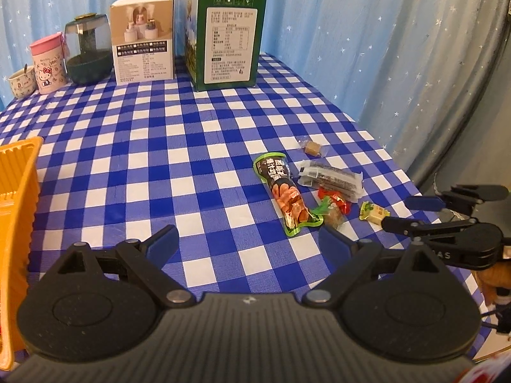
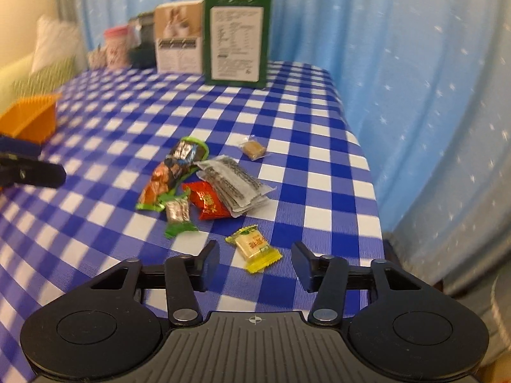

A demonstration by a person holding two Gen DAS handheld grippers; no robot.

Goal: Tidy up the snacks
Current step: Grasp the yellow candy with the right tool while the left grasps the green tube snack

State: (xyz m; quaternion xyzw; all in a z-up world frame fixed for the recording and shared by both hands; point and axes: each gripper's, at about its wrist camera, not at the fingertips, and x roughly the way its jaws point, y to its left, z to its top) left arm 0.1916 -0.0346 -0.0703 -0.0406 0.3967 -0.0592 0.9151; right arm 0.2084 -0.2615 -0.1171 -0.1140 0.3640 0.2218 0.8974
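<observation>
Hovering over the blue-and-white checked tablecloth [image 2: 319, 172], the right gripper [image 2: 255, 263] had its jaws partly spread and pinched nothing; a yellow-wrapped pale candy [image 2: 254, 247] lay on the cloth between its blue fingertips, touching neither pad. Just beyond it sat the rest of the snacks: a red foil packet [image 2: 209, 206], a clear-wrapped dark seeded bar [image 2: 233, 180], a green-edged long sausage pouch [image 2: 169, 172], a small green-ended sweet [image 2: 177, 212] and, farther off, a clear-wrapped brown cube [image 2: 254, 150]. The left gripper [image 1: 249, 242] was spread wide and empty, the pouch just ahead of it, an orange ribbed plastic basket [image 1: 16, 191] at its left.
</observation>
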